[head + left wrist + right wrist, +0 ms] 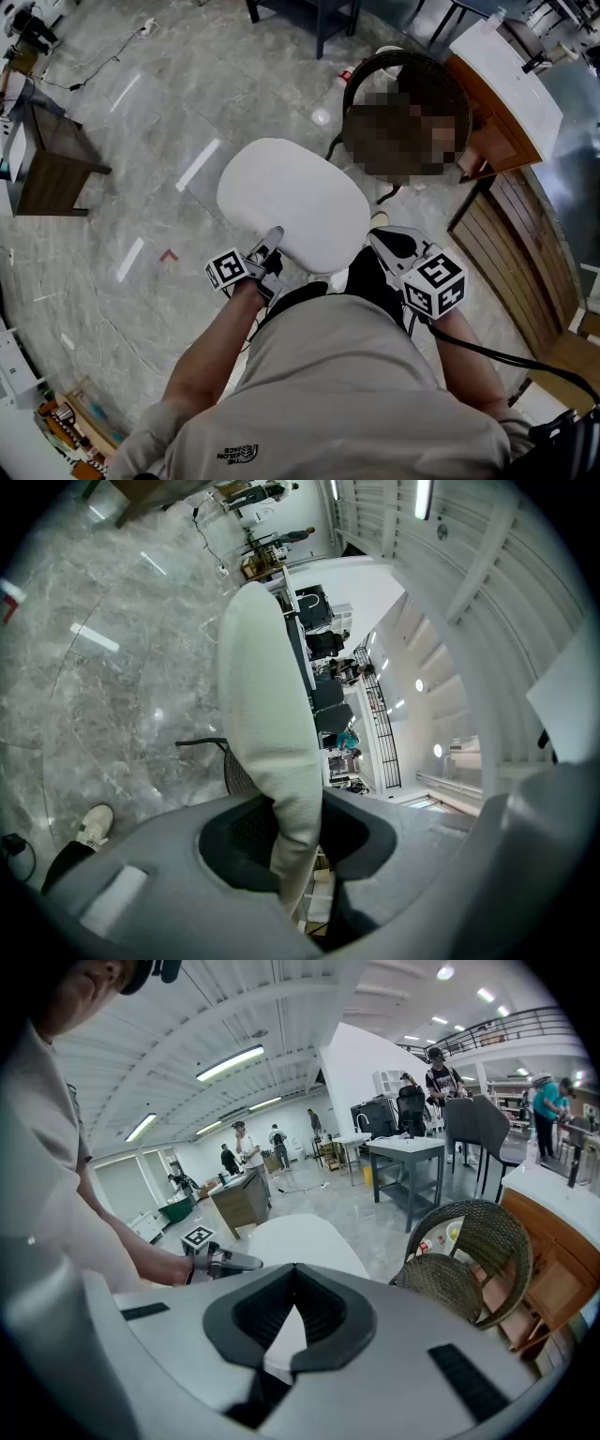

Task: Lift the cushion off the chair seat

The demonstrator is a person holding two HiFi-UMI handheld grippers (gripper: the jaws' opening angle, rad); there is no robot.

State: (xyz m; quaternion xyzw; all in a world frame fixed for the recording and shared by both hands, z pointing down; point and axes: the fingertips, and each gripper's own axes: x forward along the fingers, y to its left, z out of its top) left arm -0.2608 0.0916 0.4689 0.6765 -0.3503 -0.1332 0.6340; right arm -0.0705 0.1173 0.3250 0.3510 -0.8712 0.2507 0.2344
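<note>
Head view, white cushion (292,204) held above the floor at frame centre, left gripper (273,240) clamped on its 7 o'clock edge, right gripper (378,240) jaws closed together near its 4 o'clock edge, wicker chair (394,58) at 1 o'clock, cushion clear of the seat.

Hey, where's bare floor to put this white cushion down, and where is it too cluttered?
The widest bare floor lies left of the cushion, between it and the dark side table. The right side is crowded by the wicker chair and the wooden counter. The left tool grips the cushion's near edge.
</note>
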